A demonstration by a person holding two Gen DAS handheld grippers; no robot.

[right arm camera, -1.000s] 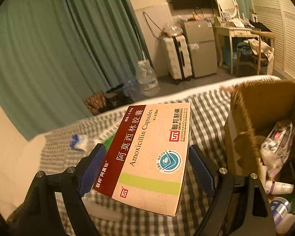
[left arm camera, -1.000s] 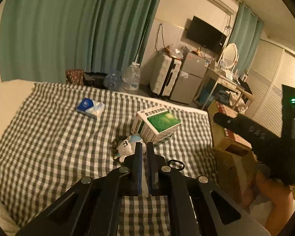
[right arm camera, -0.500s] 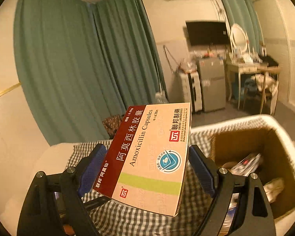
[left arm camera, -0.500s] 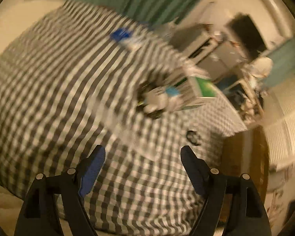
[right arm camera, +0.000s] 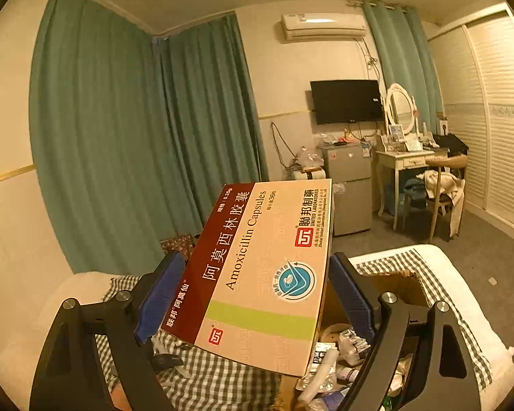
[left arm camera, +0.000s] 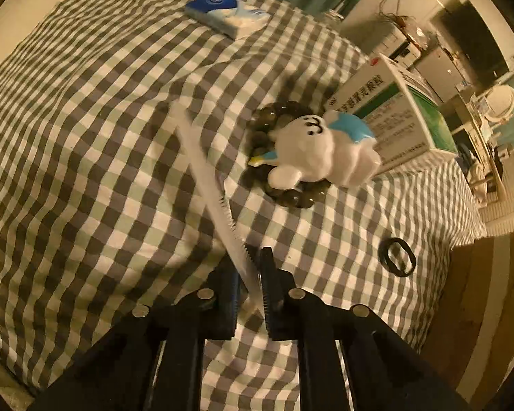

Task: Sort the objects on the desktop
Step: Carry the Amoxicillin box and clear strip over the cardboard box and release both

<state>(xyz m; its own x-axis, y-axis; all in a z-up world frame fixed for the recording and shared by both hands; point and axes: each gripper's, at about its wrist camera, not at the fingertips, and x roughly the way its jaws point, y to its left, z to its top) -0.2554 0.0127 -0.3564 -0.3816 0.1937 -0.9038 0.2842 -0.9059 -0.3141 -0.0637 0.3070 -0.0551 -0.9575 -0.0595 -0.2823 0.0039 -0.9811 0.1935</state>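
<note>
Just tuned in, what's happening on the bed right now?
A person with two handheld grippers is sorting. The left gripper is shut on one end of a white comb lying on the checked cloth, beside a white figurine. The right gripper holds an amoxicillin box over the cardboard box of sorted items.

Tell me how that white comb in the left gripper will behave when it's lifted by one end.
The white comb looks thin and long, so it is probably light but may flex or swing. The left gripper has shut on one end only, leaving most of it sticking out unsupported; it could pivot between the pads. Smooth plastic may slip, though the toothed edge might give some purchase.
</note>
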